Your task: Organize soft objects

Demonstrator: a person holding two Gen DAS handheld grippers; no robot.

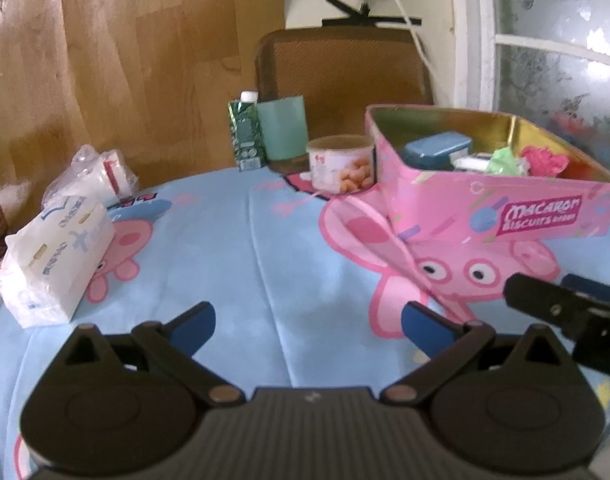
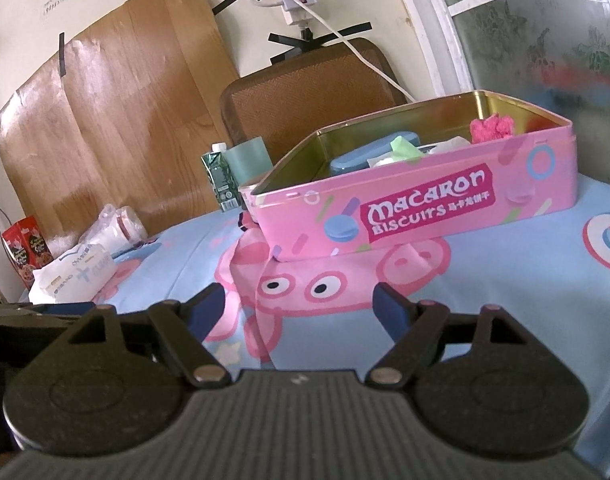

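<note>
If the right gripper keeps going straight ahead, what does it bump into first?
Most likely the pink biscuit tin. The right gripper is open, holds nothing, and points over bare tablecloth at the tin's long front wall. How far off it is remains unclear.

One pink tin [image 2: 409,216], one tissue pack [image 1: 57,256], one carton [image 1: 245,136], one snack can [image 1: 341,164], one red box [image 2: 25,248], two tools.

A pink tin [image 2: 425,216] with a gold inside and white lettering is seen on a light-blue cloth [image 1: 241,240] printed with pink cartoon pigs, with blue [image 1: 435,150], green [image 1: 505,158] and pink [image 1: 545,160] items held within it.
</note>
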